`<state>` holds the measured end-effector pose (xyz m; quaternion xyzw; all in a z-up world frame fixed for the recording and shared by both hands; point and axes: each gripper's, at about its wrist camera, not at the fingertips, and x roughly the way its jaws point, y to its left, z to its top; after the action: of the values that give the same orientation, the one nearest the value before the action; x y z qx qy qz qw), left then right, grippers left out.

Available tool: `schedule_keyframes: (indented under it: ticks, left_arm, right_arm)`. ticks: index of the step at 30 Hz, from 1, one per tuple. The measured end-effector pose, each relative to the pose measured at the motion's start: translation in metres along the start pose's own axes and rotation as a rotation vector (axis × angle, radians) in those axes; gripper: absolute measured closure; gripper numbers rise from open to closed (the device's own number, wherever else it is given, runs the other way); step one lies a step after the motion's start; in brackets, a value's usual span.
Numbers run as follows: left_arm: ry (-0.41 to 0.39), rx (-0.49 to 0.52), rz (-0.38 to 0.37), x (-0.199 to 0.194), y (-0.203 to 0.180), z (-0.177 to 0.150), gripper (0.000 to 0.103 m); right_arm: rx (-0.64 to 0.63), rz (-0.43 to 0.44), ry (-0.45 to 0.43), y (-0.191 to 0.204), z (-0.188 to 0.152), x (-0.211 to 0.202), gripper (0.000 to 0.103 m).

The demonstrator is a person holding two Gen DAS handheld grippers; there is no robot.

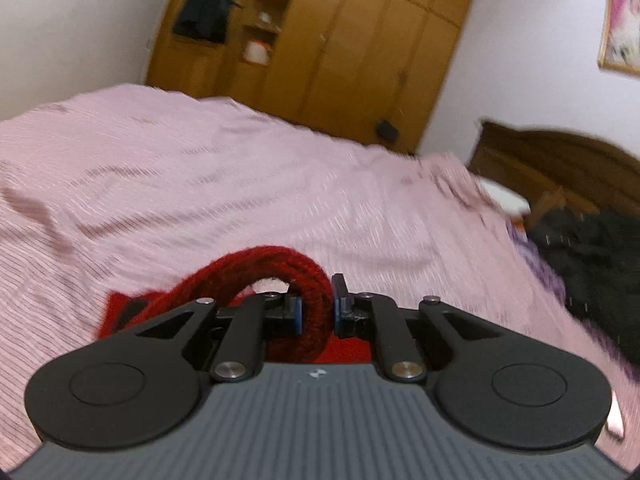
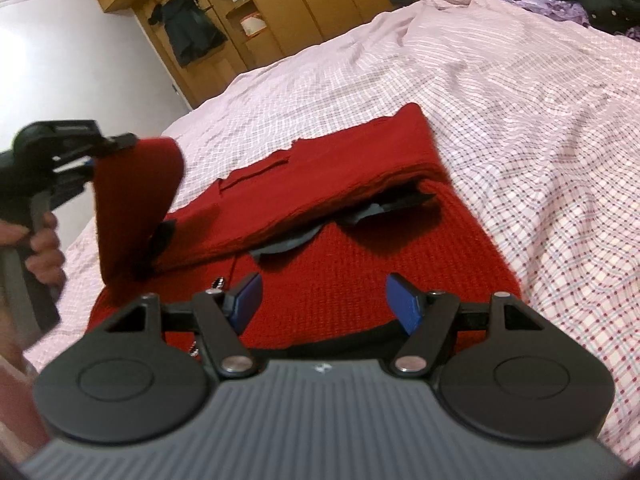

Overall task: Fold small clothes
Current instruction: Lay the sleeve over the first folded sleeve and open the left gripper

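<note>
**Left gripper clamped on red knit, right gripper gaping over it**

Red knit garment point(image 2: 360, 216) lying on pink checked bedspread point(image 2: 540, 128), partly folded: top layer doubled over toward far side, dark lining point(image 2: 304, 240) peeking out at the fold. Left gripper point(image 1: 316, 312) pinched tight on a bunched roll of the red knit, fabric arcing up and over between blue pads point(image 1: 298, 314). Seen from right wrist view, same gripper point(image 2: 114, 146) raised at garment's left edge, lifting a flap of red cloth clear of the bed; hand point(image 2: 42, 248) wrapped on its handle. Right gripper point(image 2: 324, 300) low over near part of the garment, jaws standing wide apart, nothing between them. Left view motion-blurred. Wooden wardrobe point(image 1: 352, 48) behind bed, dark clothes point(image 1: 592, 256) piled near headboard point(image 1: 560, 160).
</note>
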<state>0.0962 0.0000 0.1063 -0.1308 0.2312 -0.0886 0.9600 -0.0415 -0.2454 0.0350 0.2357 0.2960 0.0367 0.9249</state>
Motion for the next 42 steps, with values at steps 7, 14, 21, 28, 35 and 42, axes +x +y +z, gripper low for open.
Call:
schedule_keyframes:
  ticks: [7, 14, 21, 28, 35, 42]
  left_arm:
    - [0.193, 0.074, -0.011, 0.046, -0.009, -0.054, 0.088]
    - [0.303, 0.099, 0.008, 0.068, 0.003, -0.08, 0.08]
    - [0.313, 0.158, 0.009, 0.052, -0.002, -0.077, 0.051]
    - [0.336, 0.147, 0.025, 0.007, 0.007, -0.073, 0.047]
    - [0.329, 0.11, 0.095, -0.033, 0.034, -0.065, 0.047]
    - [0.297, 0.076, 0.198, -0.059, 0.064, -0.055, 0.047]
  right_arm:
    - [0.011, 0.001, 0.012, -0.007, -0.002, 0.004, 0.033]
    - [0.007, 0.005, 0.019, -0.007, -0.003, 0.009, 0.033]
    - [0.004, 0.007, 0.022, -0.007, -0.002, 0.012, 0.033]
    - [-0.002, 0.009, 0.022, -0.004, 0.0, 0.01, 0.032]
    - [-0.03, 0.023, 0.029, 0.007, 0.001, 0.01, 0.032]
    - [-0.144, 0.056, 0.025, 0.042, 0.013, 0.016, 0.032]
